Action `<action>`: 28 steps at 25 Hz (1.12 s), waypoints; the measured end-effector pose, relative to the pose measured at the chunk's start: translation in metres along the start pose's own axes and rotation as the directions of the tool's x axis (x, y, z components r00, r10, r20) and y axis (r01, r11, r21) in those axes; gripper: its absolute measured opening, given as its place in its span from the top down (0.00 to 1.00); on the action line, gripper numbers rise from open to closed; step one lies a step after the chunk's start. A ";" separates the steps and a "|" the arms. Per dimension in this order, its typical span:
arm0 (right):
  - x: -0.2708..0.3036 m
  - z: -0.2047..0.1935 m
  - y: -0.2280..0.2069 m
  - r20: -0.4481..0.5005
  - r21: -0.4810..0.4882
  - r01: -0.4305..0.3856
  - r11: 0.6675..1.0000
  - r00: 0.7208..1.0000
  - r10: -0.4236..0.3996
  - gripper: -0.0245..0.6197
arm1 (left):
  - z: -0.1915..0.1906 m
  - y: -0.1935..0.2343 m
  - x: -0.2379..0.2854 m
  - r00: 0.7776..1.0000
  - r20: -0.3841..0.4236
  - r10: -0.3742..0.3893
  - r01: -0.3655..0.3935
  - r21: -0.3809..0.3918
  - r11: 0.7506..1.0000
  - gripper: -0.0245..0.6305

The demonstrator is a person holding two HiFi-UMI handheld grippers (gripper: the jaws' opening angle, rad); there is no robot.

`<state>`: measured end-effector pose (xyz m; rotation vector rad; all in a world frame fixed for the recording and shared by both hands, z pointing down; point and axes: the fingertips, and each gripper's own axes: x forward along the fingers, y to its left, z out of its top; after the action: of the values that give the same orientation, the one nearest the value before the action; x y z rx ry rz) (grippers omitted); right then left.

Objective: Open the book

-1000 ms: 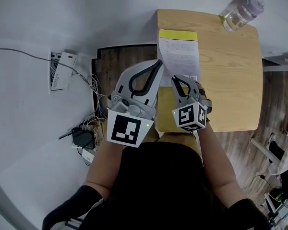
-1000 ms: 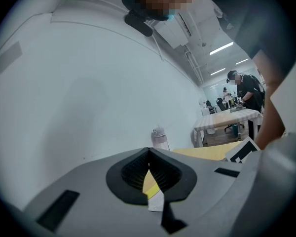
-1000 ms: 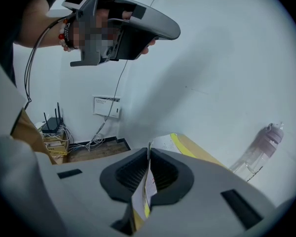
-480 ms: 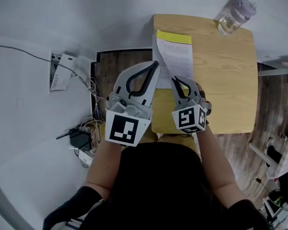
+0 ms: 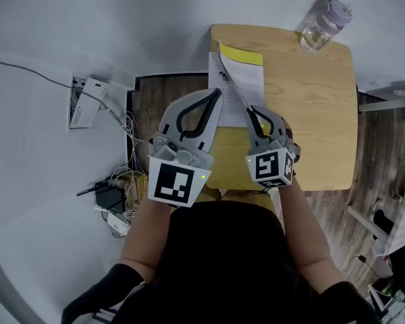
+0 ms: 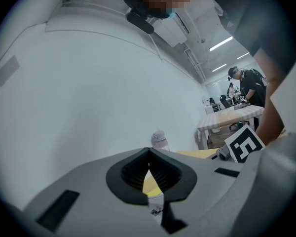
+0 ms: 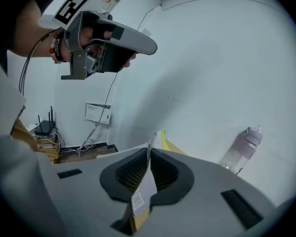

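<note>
A thin book with a yellow inner page lies at the left end of a small wooden table. Its cover, white with a barcode label, is raised at a steep angle. My right gripper is shut on the cover's near edge, and the sheet sits pinched between the pads. My left gripper hovers just left of the book, shut with nothing in it. In the left gripper view the yellow page shows through the slit between its shut jaws.
A clear water bottle with a lilac cap stands at the table's far right corner. On the floor to the left are a router, tangled cables and a wall socket box. More furniture legs stand at the right edge.
The right gripper has lifted the cover higher, so the cover now stands steeper and looks narrower from above. The left gripper has drifted slightly alongside it.
</note>
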<state>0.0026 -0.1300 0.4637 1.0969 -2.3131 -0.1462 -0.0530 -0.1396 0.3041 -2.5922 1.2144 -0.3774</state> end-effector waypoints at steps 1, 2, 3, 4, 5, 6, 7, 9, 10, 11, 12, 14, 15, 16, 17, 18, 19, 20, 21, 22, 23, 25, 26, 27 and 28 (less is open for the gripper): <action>-0.001 0.000 -0.003 0.003 -0.001 0.003 1.000 1.000 -0.003 0.90 | 0.001 -0.001 0.001 1.000 0.002 0.001 -0.001 0.003 1.000 0.95; -0.003 -0.001 -0.006 0.005 -0.001 0.006 1.000 1.000 -0.006 0.90 | 0.002 -0.002 0.002 1.000 0.002 0.003 -0.003 0.005 1.000 0.95; -0.004 -0.001 -0.009 0.007 -0.002 0.008 1.000 1.000 -0.008 0.90 | 0.003 -0.004 0.003 1.000 0.001 0.005 -0.005 0.005 1.000 0.95; -0.006 -0.002 -0.011 0.009 -0.003 0.011 1.000 1.000 -0.011 0.90 | 0.004 -0.005 0.004 1.000 0.000 0.008 -0.008 0.005 1.000 0.95; -0.007 -0.003 -0.014 0.011 -0.004 0.014 1.000 1.000 -0.014 0.90 | 0.005 -0.007 0.006 1.000 0.000 0.010 -0.010 0.004 1.000 0.95; -0.009 -0.004 -0.017 0.013 -0.004 0.016 1.000 1.000 -0.016 0.90 | 0.006 -0.008 0.007 1.000 0.001 0.012 -0.012 0.005 1.000 0.95; -0.011 -0.005 -0.020 0.014 -0.005 0.019 1.000 1.000 -0.019 0.90 | 0.008 -0.010 0.009 1.000 0.002 0.013 -0.013 0.006 1.000 0.95; -0.016 -0.008 -0.026 0.015 -0.007 0.026 1.000 1.000 -0.026 0.90 | 0.011 -0.014 0.012 1.000 0.004 0.014 -0.014 0.009 1.000 0.95; -0.018 -0.010 -0.029 0.015 -0.008 0.030 1.000 0.999 -0.029 0.90 | 0.012 -0.016 0.013 1.000 0.005 0.014 -0.014 0.008 1.000 0.95; -0.021 -0.012 -0.032 0.014 -0.008 0.033 0.999 0.999 -0.033 0.90 | 0.013 -0.019 0.015 1.000 0.005 0.014 -0.014 0.007 1.000 0.95; -0.023 -0.014 -0.036 0.014 -0.007 0.037 0.999 0.999 -0.037 0.90 | 0.014 -0.021 0.017 1.000 0.006 0.014 -0.014 0.006 1.000 0.95; -0.027 -0.019 -0.043 0.011 -0.003 0.047 0.999 0.999 -0.046 0.90 | 0.016 -0.026 0.021 1.000 0.009 0.011 -0.011 0.007 1.000 0.95; -0.030 -0.021 -0.046 0.010 0.001 0.051 0.999 0.999 -0.051 0.90 | 0.017 -0.029 0.023 1.000 0.011 0.009 -0.009 0.008 1.000 0.95; -0.033 -0.024 -0.049 0.009 0.005 0.056 0.998 0.998 -0.056 0.90 | 0.018 -0.032 0.025 1.000 0.012 0.007 -0.007 0.008 1.000 0.95; -0.035 -0.027 -0.052 0.007 0.009 0.060 0.998 0.998 -0.061 0.90 | 0.019 -0.035 0.027 1.000 0.013 0.005 -0.006 0.009 1.000 0.95; -0.038 -0.029 -0.056 0.006 0.012 0.065 0.998 0.998 -0.065 0.90 | 0.021 -0.038 0.029 1.000 0.013 0.004 -0.004 0.009 1.000 0.95; -0.041 -0.032 -0.058 0.004 0.015 0.069 0.998 0.998 -0.069 0.90 | 0.022 -0.041 0.031 1.000 0.015 0.001 -0.001 0.010 1.000 0.95; -0.043 -0.034 -0.061 0.001 0.018 0.073 0.997 0.997 -0.073 0.90 | 0.023 -0.043 0.033 1.000 0.016 -0.001 0.001 0.011 1.000 0.95; -0.045 -0.037 -0.064 -0.002 0.020 0.076 0.997 0.997 -0.076 0.90 | 0.024 -0.046 0.035 1.000 0.016 -0.003 0.003 0.011 1.000 0.95; -0.047 -0.040 -0.066 -0.005 0.023 0.080 0.997 0.997 -0.080 0.90 | 0.025 -0.048 0.037 1.000 0.016 -0.006 0.005 0.010 1.000 0.95; -0.049 -0.043 -0.069 -0.008 0.026 0.083 0.996 0.997 -0.083 0.90 | 0.026 -0.051 0.039 1.000 0.017 -0.008 0.008 0.010 1.000 0.95; -0.053 -0.050 -0.074 -0.015 0.033 0.090 0.995 0.996 -0.089 0.90 | 0.028 -0.055 0.043 1.000 0.018 -0.012 0.012 0.012 1.000 0.95; -0.054 -0.053 -0.076 -0.019 0.038 0.093 0.995 0.996 -0.092 0.90 | 0.028 -0.057 0.045 1.000 0.018 -0.015 0.015 0.014 1.000 0.95; -0.056 -0.056 -0.078 -0.024 0.043 0.096 0.994 0.995 -0.095 0.90 | 0.028 -0.058 0.046 1.000 0.018 -0.017 0.017 0.015 1.000 0.95; -0.057 -0.059 -0.080 -0.028 0.048 0.099 0.994 0.995 -0.098 0.90 | 0.029 -0.060 0.047 1.000 0.018 -0.020 0.019 0.015 1.000 0.95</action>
<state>0.1167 -0.1319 0.4608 1.2312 -2.2519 -0.1128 0.0281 -0.1359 0.3031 -2.5908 1.1769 -0.3653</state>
